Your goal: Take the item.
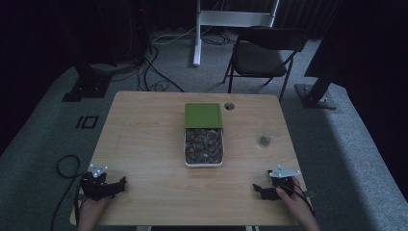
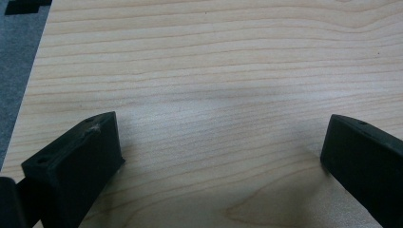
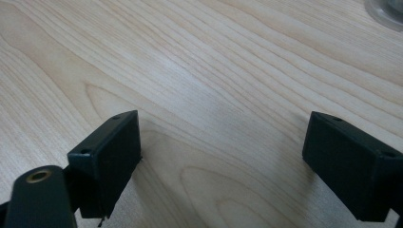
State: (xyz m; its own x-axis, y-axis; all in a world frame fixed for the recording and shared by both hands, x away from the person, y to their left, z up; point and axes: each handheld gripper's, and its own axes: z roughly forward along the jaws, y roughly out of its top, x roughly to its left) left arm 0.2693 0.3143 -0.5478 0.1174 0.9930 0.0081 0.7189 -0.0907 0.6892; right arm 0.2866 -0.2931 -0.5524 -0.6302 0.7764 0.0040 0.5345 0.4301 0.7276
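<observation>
My left gripper (image 1: pixel 120 182) sits at the table's (image 1: pixel 144 144) near left corner, its jaws spread wide with only bare wood grain between them. My right gripper (image 1: pixel 257 188) rests at the near right corner, jaws also wide apart and holding nothing. In the left gripper view the table's left edge runs down just beside my jaw, with grey carpet (image 2: pixel 16 57) beyond it, so I have little room on that side.

The white box (image 1: pixel 204 163) stands at the middle of the table, well apart from both my grippers, full of small dark and brownish pieces I cannot make out. Its green lid (image 1: pixel 203 115) lies flat touching the box's far end, toward the far edge. A round cable hole (image 1: pixel 229 106) sits by the far edge just right of the lid, and a small dark object (image 1: pixel 263 140) lies between the box and the right edge. The near half of the table is open wood. I can read no writing or label anywhere.
</observation>
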